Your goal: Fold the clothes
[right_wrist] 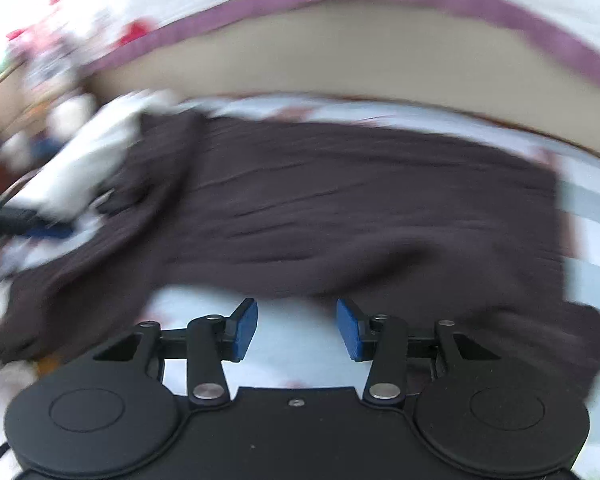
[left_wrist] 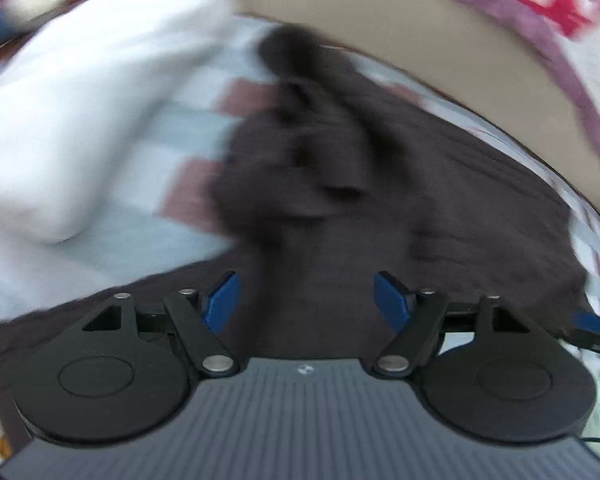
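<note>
Ahead of left fingers [left_wrist: 390, 300]: bunched ridge of dark garment [left_wrist: 312, 168], white cloth [left_wrist: 80, 112] further left. Ahead of right fingers [right_wrist: 246, 328]: bare sheet [right_wrist: 296, 344], then flat garment. Beige wall [right_wrist: 340, 52] bounds far side.

The left gripper [left_wrist: 306, 300] tilts steeply downward, its two blue fingers [left_wrist: 222, 306] spread wide apart with nothing gripped between them. The right gripper [right_wrist: 297, 326] also tilts downward, its blue fingers [right_wrist: 247, 330] parted by a narrower gap, and nothing is pinched between them either. Both views are smeared with motion blur.
</note>
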`<state>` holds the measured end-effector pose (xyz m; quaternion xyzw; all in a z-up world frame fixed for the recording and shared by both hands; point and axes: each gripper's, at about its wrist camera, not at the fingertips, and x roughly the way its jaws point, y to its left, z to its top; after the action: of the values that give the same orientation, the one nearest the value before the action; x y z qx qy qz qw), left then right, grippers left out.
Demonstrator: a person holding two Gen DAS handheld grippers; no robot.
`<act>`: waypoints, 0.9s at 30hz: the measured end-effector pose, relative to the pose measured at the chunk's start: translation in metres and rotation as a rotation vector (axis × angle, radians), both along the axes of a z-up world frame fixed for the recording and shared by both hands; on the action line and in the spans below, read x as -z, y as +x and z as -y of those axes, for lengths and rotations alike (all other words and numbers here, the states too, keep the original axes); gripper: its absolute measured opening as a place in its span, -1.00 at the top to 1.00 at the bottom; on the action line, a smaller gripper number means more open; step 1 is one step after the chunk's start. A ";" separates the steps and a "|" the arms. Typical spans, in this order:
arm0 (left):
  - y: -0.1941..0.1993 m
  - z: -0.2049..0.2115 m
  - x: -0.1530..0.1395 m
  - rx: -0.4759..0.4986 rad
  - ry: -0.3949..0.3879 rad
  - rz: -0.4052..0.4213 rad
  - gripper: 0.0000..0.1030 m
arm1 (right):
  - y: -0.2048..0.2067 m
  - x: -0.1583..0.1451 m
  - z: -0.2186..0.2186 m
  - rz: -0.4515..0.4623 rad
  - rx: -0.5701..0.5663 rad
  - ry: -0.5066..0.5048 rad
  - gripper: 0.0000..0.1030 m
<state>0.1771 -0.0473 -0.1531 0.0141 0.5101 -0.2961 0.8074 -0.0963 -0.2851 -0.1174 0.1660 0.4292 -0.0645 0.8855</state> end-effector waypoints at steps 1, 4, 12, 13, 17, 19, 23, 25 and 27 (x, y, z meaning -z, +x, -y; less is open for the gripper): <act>-0.006 0.011 0.001 0.050 0.011 0.022 -0.67 | 0.007 0.003 -0.009 -0.005 -0.053 0.001 0.04; -0.021 0.042 0.020 0.165 0.158 0.087 -0.77 | 0.024 0.008 -0.034 -0.009 -0.162 0.020 0.04; -0.015 0.030 0.030 0.117 0.154 0.059 0.66 | 0.047 0.015 -0.052 0.045 -0.170 0.155 0.04; -0.016 0.022 0.021 0.098 0.083 0.057 0.68 | 0.051 0.014 -0.057 0.057 -0.194 0.177 0.03; -0.018 0.004 -0.002 0.140 -0.228 0.017 0.68 | 0.068 0.008 -0.076 0.079 -0.270 0.233 -0.25; -0.022 0.008 -0.005 0.188 -0.366 -0.019 0.68 | 0.073 0.003 -0.086 0.085 -0.289 0.227 -0.33; -0.030 0.023 -0.005 0.246 -0.530 -0.103 0.68 | 0.075 -0.005 -0.101 0.103 -0.281 0.167 -0.55; -0.036 0.027 -0.006 0.274 -0.545 -0.100 0.68 | 0.070 -0.008 -0.098 0.120 -0.220 0.134 -0.54; -0.037 0.027 -0.006 0.284 -0.555 -0.090 0.68 | 0.063 -0.010 -0.091 0.154 -0.183 0.059 -0.13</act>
<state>0.1398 -0.0744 -0.1471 -0.1491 0.4380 -0.5343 0.7074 -0.0328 -0.1939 -0.1073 0.1567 0.3750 0.0421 0.9127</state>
